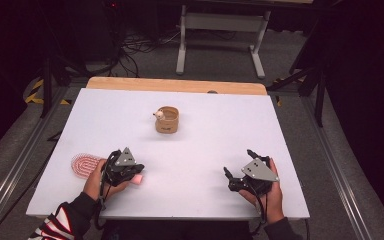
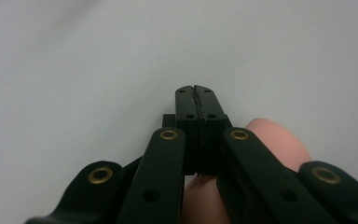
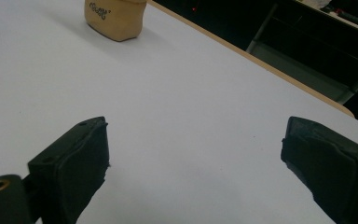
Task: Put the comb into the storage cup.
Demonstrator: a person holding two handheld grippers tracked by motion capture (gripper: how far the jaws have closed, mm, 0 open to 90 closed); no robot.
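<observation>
Left gripper [image 1: 136, 172], lower left: fingers pressed together, nothing between them, pink block [image 1: 137, 179] just beside. Right gripper [image 1: 237, 170], lower right: fingers wide apart, empty. Tan pouch [image 3: 115, 17] upper left, black lettering unreadable.

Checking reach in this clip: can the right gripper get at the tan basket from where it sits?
Probably yes. The right gripper is open, and bare white table lies between it and the tan basket; nothing stands in the path.

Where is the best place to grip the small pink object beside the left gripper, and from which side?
Probably across its rounded pink body, from above. The pink object lies flat on the white table, partly under the left gripper, whose jaws are shut with nothing between them; first lift and open them.
</observation>
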